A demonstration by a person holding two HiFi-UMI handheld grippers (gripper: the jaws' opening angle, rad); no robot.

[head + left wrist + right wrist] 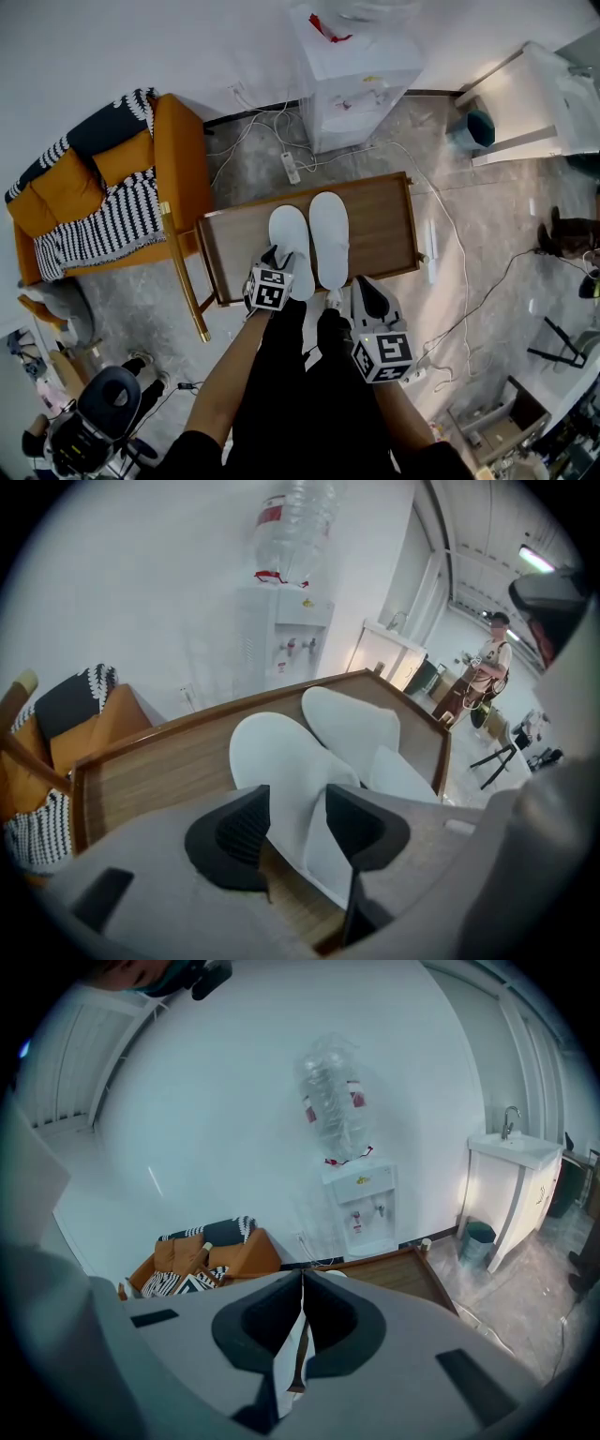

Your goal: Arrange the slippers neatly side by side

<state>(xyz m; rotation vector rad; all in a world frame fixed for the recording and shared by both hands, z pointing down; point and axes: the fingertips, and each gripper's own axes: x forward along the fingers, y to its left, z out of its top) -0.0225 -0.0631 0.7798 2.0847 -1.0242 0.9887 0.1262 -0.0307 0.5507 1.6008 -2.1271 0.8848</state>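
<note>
Two white slippers lie side by side, toes away from me, on a low wooden tray table (384,225): the left slipper (289,234) and the right slipper (329,234). My left gripper (277,255) is at the left slipper's heel. In the left gripper view its jaws (298,822) stand open, with the heel edge of the left slipper (277,752) lying between them and neither pad pressing on it; the right slipper (352,719) lies just beyond. My right gripper (367,292) hangs off the table's near edge, behind the right slipper, and is shut (302,1321) on nothing.
An orange sofa (103,197) with a striped blanket stands left of the table. A water dispenser (356,75) is against the far wall, with a power strip (291,167) and cables on the floor. A white cabinet (534,103) is at far right. A person (492,658) stands off in the distance.
</note>
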